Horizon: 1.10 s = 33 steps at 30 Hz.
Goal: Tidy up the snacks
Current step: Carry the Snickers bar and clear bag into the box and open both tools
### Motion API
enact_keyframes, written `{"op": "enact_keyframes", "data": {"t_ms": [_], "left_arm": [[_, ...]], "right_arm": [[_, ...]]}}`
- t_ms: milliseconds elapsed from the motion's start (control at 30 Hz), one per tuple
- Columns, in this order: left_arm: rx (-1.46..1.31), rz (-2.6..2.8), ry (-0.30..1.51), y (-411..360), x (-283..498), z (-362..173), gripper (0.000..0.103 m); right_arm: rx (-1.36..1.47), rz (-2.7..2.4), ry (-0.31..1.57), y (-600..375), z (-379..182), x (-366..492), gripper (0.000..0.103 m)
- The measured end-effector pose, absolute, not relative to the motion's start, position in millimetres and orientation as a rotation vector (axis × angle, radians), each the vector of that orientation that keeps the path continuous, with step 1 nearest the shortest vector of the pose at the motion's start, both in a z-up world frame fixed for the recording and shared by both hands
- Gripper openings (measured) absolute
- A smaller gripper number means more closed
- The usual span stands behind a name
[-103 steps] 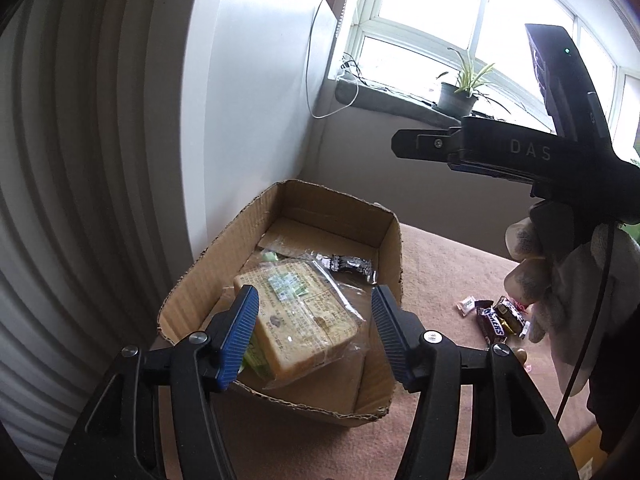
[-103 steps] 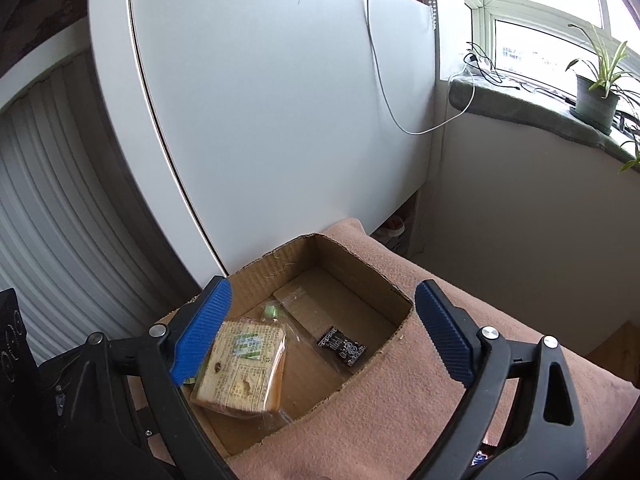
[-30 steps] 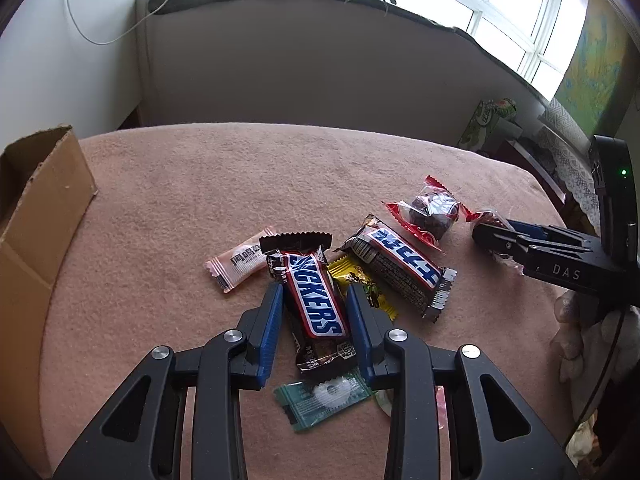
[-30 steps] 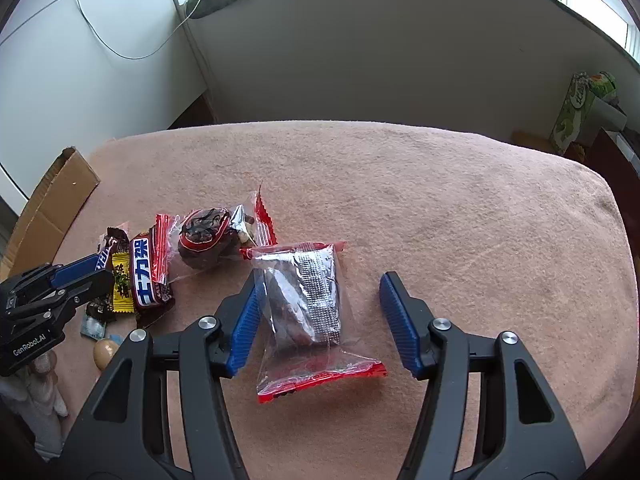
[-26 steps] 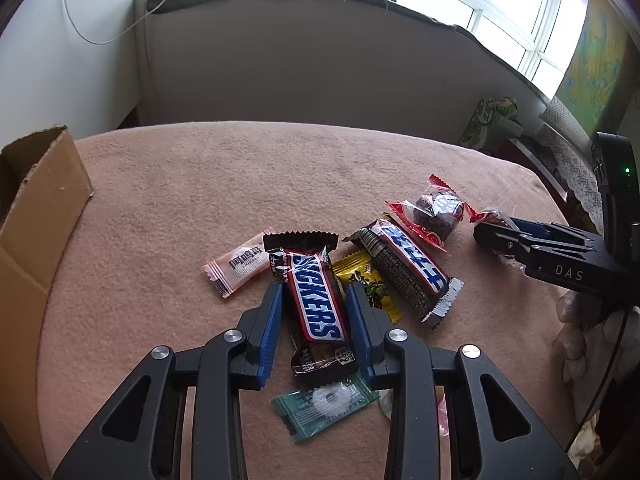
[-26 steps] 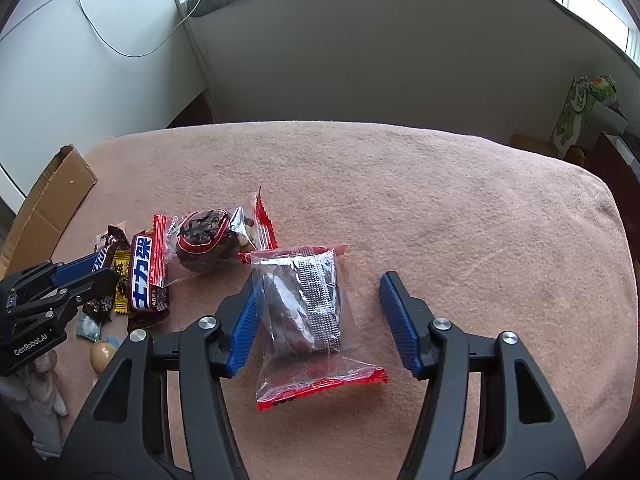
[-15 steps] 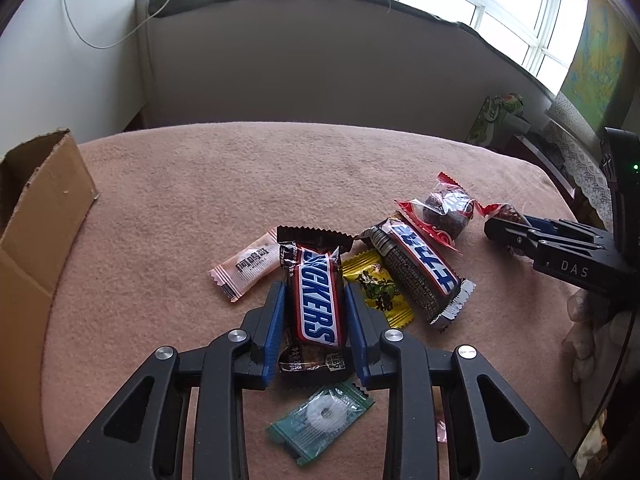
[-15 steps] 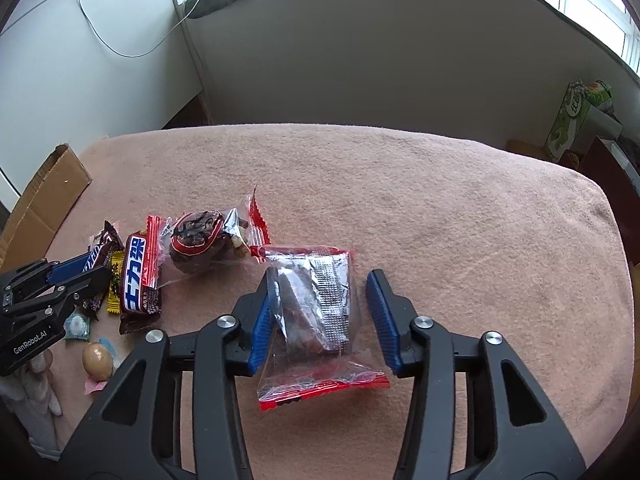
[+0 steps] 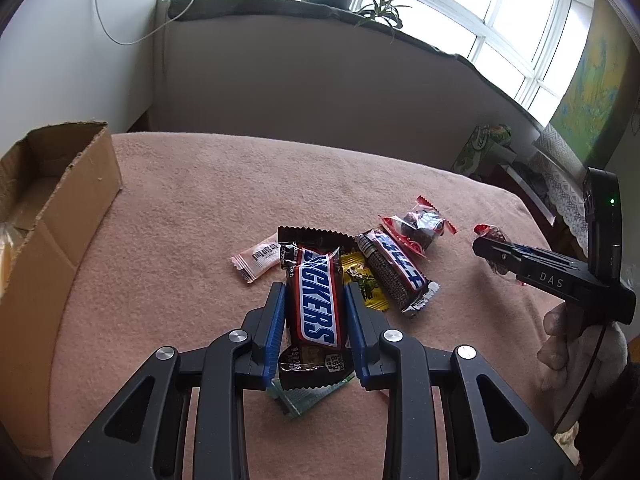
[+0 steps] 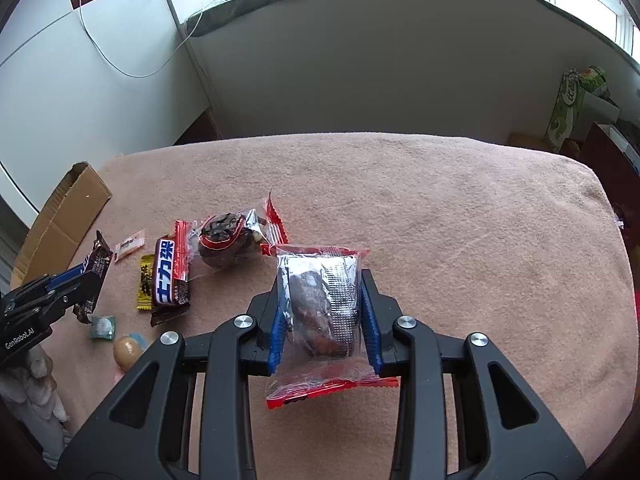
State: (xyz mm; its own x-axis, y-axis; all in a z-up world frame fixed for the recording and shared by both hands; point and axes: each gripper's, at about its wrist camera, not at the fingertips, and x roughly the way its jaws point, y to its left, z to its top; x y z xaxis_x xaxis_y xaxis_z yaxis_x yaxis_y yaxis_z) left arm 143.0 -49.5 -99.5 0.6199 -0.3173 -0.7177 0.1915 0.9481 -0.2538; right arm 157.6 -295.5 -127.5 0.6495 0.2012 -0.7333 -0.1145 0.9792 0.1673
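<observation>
On the pink blanket, a bit left of the middle, sat the leftover snack pile, and two pieces were already in the grippers. The left gripper was clamped on the Snickers bar, blue pads pressed to both long sides, the bar looking just clear of the green mint wrapper under it. The right gripper had just been closing and by then squeezed the clear red-edged pastry pack, which looked raised off the blanket.

Still loose on the blanket: the dark bar with the blue label, the yellow candy tucked between it and the Snickers, the small pink-white packet to the left, the round chocolate thing in clear wrap further back, plus a tan egg-shaped sweet near the bottom left of the right wrist view.

The cardboard box stood at the far left edge, well apart from the pile. Only a sliver of something pale showed inside, so I couldn't tell what was packed.

My guess: roughly early-to-mid job. Two grabbed but not delivered, at least six more to go.
</observation>
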Motion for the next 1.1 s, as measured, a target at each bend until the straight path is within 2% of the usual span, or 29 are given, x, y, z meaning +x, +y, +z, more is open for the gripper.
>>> {"op": "enact_keyframes", "data": {"t_ms": [433, 1100], "left_arm": [[-0.205, -0.278, 0.750, -14, 106, -65, 0.028], [-0.287, -0.075, 0.664, 102, 64, -54, 0.028]], "right_arm": [[0.084, 0.291, 0.731, -242, -69, 122, 0.033], [-0.037, 0.561, 0.669, -69, -22, 140, 0.033]]}}
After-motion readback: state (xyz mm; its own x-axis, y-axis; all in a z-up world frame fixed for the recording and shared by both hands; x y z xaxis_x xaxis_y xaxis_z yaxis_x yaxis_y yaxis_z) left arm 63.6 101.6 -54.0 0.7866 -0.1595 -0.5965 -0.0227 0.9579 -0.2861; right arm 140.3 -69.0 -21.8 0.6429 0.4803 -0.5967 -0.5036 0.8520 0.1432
